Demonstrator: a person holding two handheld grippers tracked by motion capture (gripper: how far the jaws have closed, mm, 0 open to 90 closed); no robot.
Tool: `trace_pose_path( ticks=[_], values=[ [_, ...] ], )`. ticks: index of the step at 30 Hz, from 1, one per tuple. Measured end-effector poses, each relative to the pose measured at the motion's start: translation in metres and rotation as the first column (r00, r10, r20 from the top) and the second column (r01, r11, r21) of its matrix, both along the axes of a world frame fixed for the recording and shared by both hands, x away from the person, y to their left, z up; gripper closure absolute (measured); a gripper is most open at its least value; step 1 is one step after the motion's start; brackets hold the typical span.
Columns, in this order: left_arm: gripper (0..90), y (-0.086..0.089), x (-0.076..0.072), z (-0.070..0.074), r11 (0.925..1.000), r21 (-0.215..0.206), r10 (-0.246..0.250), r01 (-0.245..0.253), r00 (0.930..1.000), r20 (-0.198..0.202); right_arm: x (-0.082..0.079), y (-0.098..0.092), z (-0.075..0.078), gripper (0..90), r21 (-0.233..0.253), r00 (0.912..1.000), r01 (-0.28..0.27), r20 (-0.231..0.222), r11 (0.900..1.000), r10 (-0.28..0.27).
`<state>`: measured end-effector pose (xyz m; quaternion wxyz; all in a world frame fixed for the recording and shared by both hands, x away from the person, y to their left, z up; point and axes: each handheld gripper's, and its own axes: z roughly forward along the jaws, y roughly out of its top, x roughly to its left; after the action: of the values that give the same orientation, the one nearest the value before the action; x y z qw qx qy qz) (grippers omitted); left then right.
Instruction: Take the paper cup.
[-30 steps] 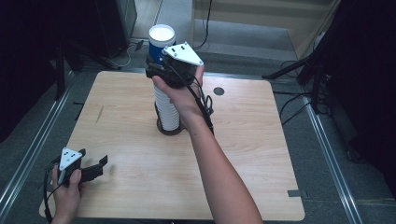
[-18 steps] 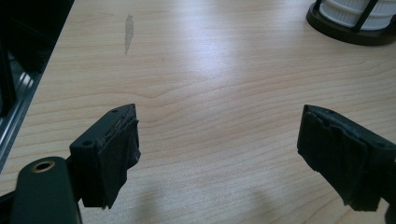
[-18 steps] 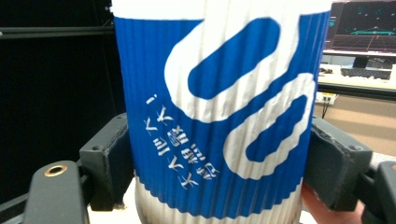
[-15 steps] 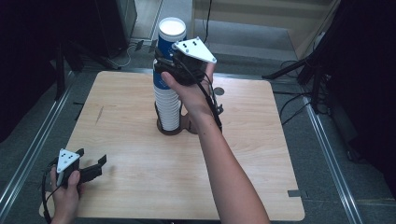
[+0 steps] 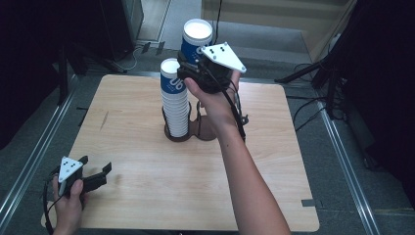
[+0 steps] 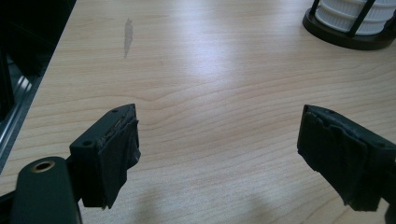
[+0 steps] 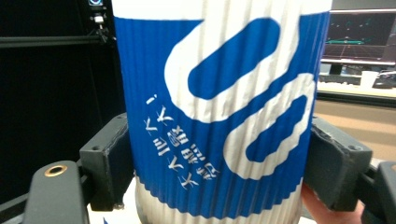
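The right gripper (image 5: 192,66) is pinching an upright blue cup (image 5: 196,40), mouth up, above the table (image 5: 274,161), just beside the cup stack (image 5: 175,100) standing in its dark holder (image 5: 193,132). The left gripper (image 5: 100,171), jaws spread, is resting near the table's front-left corner.

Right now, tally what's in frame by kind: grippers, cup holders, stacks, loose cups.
Grippers: 2, the left gripper and the right gripper
Cup holder: 1
Cup stack in the holder: 1, cups too many to count
Blue-and-white cup held up: 1
Total: 5

White East Asian characters, not legible, on the blue ribbed cup (image 7: 219,116).
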<state>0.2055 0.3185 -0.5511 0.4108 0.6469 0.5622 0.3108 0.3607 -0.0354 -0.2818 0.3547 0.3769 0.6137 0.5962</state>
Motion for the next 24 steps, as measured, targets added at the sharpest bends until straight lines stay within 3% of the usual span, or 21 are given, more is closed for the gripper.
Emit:
trace_pose_path(
  ticks=[24],
  values=[
    [13.8, -0.001, 0.0, 0.0, 0.9999, 0.013, 0.005, -0.005, 1.0, -0.001, -0.022, -0.061, -0.027, 19.9, 0.004, 0.9972, 0.073, -0.013, 0.997, -0.073]
  ],
)
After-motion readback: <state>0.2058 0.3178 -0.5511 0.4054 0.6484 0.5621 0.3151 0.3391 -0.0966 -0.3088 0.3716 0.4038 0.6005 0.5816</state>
